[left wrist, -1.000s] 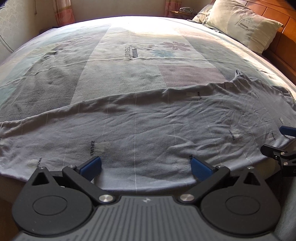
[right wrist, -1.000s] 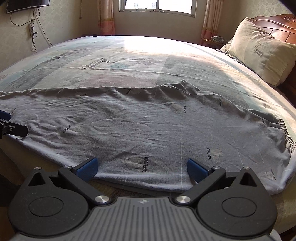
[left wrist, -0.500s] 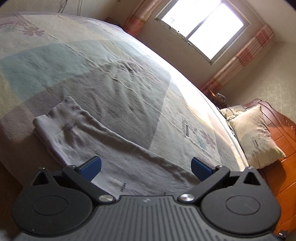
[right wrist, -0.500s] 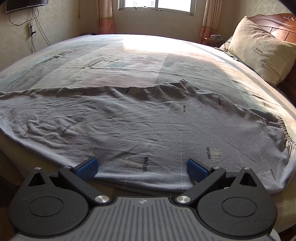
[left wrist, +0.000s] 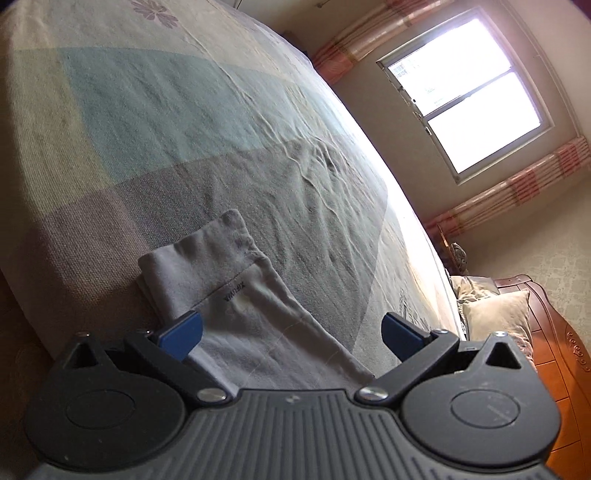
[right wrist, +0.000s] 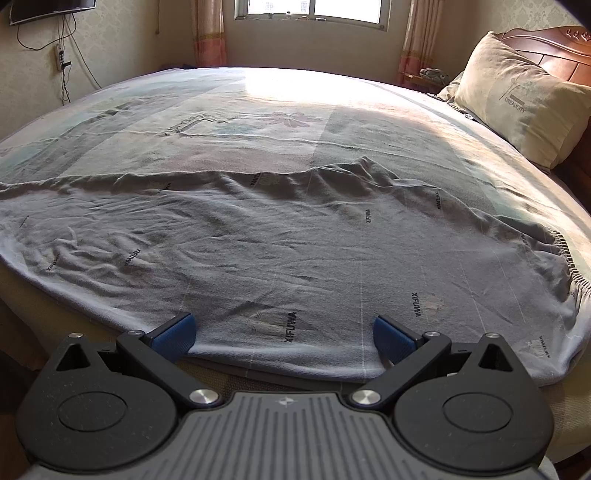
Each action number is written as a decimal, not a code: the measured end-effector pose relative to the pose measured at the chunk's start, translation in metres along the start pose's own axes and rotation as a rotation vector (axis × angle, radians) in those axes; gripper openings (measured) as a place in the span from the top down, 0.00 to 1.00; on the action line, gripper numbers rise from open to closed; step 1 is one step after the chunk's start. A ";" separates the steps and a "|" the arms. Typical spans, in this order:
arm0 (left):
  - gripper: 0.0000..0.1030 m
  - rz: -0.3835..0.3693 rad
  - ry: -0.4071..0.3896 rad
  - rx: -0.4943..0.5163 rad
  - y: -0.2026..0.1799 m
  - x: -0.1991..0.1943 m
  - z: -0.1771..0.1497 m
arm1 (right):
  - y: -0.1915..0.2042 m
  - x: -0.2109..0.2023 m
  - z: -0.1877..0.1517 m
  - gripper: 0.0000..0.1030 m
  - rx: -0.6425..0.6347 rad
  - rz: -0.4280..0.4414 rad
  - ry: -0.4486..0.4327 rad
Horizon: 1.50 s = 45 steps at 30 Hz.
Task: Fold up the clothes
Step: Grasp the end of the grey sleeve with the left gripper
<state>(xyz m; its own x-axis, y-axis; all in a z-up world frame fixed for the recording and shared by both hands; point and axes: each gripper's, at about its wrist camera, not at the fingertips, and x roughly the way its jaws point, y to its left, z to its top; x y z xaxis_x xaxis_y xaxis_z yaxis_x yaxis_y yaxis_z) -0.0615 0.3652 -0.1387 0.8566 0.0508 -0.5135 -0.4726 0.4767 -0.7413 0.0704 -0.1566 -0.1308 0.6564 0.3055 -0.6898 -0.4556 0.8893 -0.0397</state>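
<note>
Pants lie flat along the near edge of the bed, both my left gripper and right gripper spread wide on nothing, and left just swung over to the cuff end, probably lining up a fold.

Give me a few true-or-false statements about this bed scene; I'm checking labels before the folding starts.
1. The grey garment lies spread out on the bed. True.
2. The right tool is clamped on the garment. False: its jaws are open.
3. A pillow leans against the wooden headboard. True.
4. The left tool is shut. False: it is open.
5. The window's curtains are drawn closed. False: the window is uncovered.
</note>
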 end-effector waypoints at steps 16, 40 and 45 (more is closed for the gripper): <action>0.01 0.015 0.006 -0.140 0.023 0.004 -0.003 | 0.001 -0.001 0.002 0.00 0.002 -0.006 0.011; 0.01 -0.187 -0.005 -0.267 0.058 0.009 -0.004 | 0.305 -0.002 0.111 0.00 -0.790 0.455 -0.198; 0.01 -0.236 -0.021 -0.257 0.063 0.006 -0.001 | 0.354 0.018 0.110 0.00 -0.883 0.477 -0.205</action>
<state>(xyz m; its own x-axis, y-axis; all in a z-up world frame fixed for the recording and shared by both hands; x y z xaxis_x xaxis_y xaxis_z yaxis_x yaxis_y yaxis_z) -0.0864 0.3942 -0.1886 0.9513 -0.0155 -0.3079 -0.2953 0.2412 -0.9245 -0.0129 0.2013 -0.0780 0.3431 0.6878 -0.6396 -0.9222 0.1174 -0.3685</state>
